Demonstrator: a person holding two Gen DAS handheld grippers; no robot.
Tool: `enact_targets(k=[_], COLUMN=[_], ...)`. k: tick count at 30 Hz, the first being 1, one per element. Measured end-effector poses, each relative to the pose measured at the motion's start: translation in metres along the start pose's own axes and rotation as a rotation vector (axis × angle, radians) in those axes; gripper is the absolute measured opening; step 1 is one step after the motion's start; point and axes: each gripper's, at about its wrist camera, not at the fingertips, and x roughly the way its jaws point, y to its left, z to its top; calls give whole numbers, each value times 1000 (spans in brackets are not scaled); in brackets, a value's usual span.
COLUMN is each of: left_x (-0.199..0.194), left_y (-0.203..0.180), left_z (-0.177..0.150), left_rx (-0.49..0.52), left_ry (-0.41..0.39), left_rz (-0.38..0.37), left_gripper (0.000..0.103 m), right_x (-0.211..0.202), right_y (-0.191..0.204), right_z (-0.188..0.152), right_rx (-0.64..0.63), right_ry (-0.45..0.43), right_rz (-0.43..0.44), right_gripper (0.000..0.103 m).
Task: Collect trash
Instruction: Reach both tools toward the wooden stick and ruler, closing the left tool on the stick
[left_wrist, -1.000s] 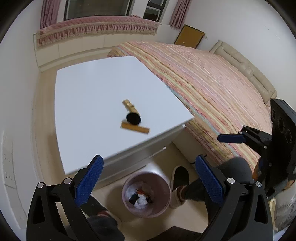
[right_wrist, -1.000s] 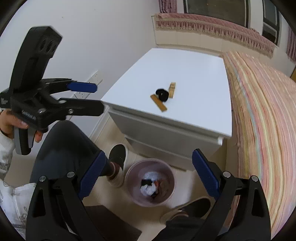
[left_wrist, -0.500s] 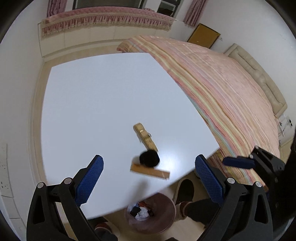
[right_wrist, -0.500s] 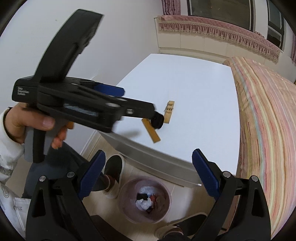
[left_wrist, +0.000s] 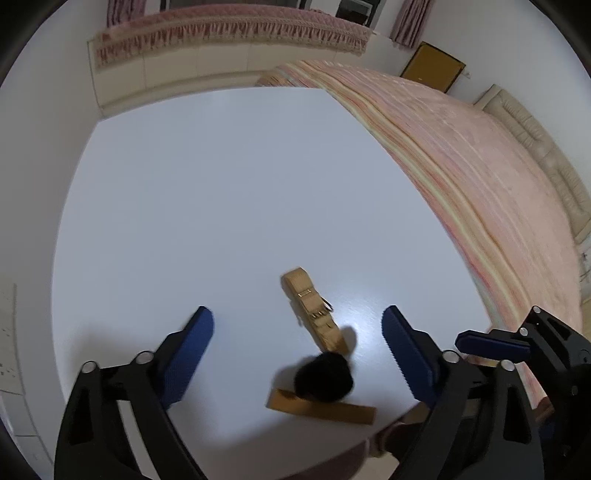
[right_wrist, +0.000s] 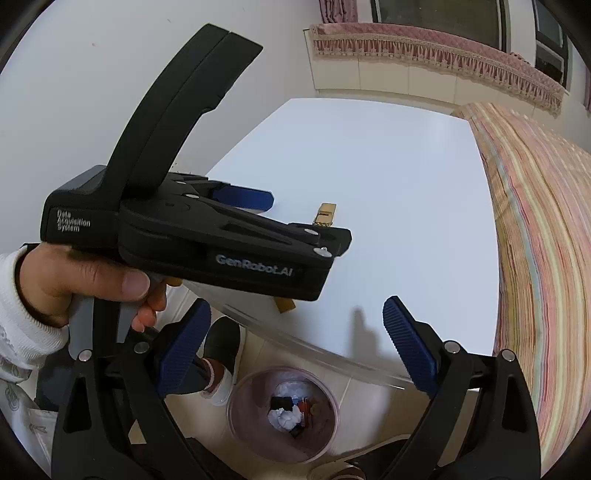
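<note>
Closer now, the wide-open left gripper (left_wrist: 297, 334) straddles the black wad (left_wrist: 325, 376) to grab it; the right gripper (right_wrist: 297, 334) idles, released.

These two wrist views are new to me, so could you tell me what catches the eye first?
In the right wrist view, the left gripper fills the frame, held over the white table. In the left wrist view, its open fingers frame a small pile near the table's front edge: a black lump between two tan strips. On the floor below stands a pink bin already holding trash.
</note>
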Motion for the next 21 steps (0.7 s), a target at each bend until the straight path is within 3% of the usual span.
enact_targets(k=[8, 16, 18, 21], left_x=[-3, -6, -7, -5], left_y=[2, 11, 13, 14], left_z=[-1, -1, 1, 5], left_rx=[69, 61, 46, 29], left_ry=[-14, -17, -13, -4], left_rz=[81, 84, 69, 53], left_gripper=[67, 53, 39, 36], right_x=[12, 16, 18, 22], right_y=[-1, 2, 4, 5], right_z=[3, 4, 3, 5], right_rx=[-15, -24, -34, -40], right_ry=[2, 4, 6, 8], right_rz=[-5, -10, -13, -11], right_gripper=[92, 91, 90, 89])
